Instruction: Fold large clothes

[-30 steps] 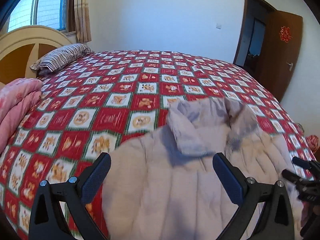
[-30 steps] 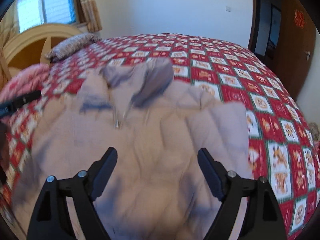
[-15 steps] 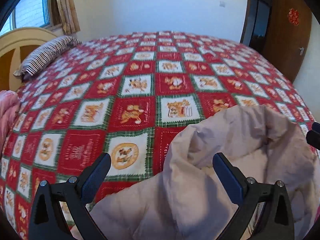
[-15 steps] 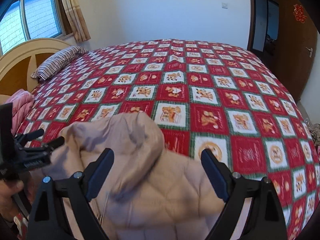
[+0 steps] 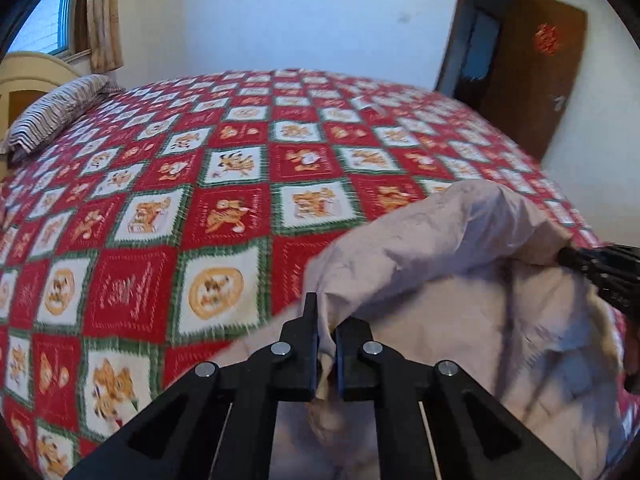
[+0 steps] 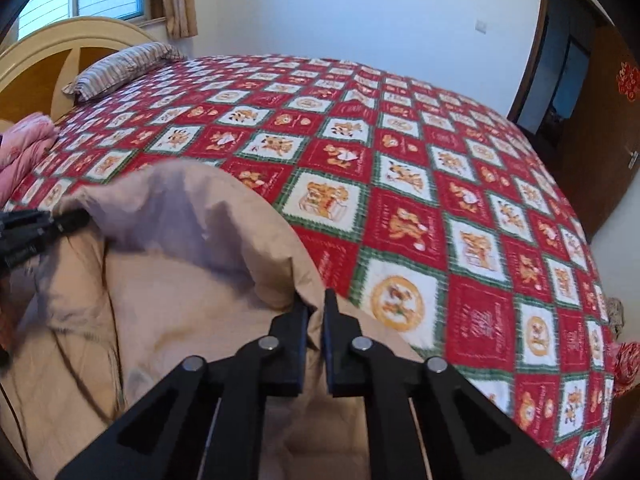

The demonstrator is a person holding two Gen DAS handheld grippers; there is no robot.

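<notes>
Over the wide bed's red-and-white checked cartoon quilt (image 5: 224, 216), I had my left gripper (image 5: 327, 320) and right gripper (image 6: 316, 312) each clamped on the puffy beige quilted jacket (image 6: 192, 280), lifting its edge so it could fold

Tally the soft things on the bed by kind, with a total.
Beige padded jacket: 1, pinched by the left gripper and the right gripper
Striped pillow: 1
Pink folded quilt: 1
Red patterned bedspread: 1
Total: 4
</notes>
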